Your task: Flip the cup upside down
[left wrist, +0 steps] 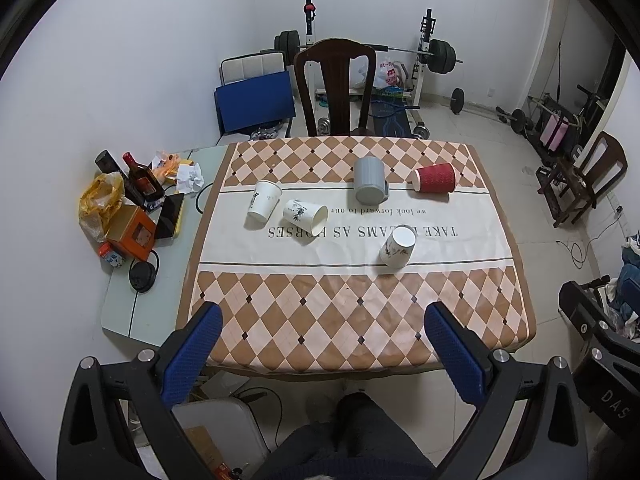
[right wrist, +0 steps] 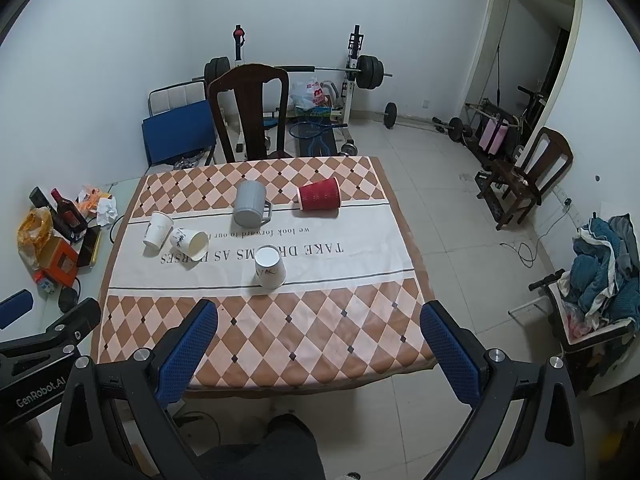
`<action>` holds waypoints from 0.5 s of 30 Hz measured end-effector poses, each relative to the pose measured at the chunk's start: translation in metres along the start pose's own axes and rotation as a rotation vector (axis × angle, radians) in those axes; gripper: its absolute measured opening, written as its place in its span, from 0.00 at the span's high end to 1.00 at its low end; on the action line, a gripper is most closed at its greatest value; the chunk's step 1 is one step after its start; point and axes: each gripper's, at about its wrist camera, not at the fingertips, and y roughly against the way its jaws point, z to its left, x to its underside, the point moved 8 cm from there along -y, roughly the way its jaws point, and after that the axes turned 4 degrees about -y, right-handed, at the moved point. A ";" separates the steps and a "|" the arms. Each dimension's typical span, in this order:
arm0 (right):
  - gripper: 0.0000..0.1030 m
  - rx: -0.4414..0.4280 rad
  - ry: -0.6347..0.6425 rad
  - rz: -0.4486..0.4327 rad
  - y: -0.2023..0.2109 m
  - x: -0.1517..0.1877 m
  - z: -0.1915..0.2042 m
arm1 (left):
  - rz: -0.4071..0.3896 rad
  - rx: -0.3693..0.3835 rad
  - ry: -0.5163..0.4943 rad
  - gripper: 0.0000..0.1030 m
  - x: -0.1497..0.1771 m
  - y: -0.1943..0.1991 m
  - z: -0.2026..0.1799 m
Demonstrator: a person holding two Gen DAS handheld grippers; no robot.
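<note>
Over at nine o'clock on the counter [left wrist: 224, 344], a white paper cup [left wrist: 263, 201] stands mouth down, and just beside it a second white cup [left wrist: 305, 214] lies on its side, mouth toward three o'clock. Near the centre, a third white cup [left wrist: 397, 247] sits inverted on the lettered band. At twelve o'clock a grey mug [left wrist: 369, 185] is upside down; at two o'clock a red ribbed cup [left wrist: 435, 177] lies on its side. Left gripper [left wrist: 322, 354] hovers at six o'clock, jaws spread, empty. Right gripper [right wrist: 318, 352] likewise, jaws wide, gripping nothing.
</note>
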 end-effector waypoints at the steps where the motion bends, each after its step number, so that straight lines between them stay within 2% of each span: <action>1: 0.01 0.002 -0.001 0.001 -0.001 -0.001 0.000 | -0.002 0.001 -0.002 0.00 0.000 0.001 0.000; 15: 0.01 0.002 0.001 -0.004 0.005 -0.001 0.002 | -0.021 0.006 0.002 0.00 -0.004 0.010 0.001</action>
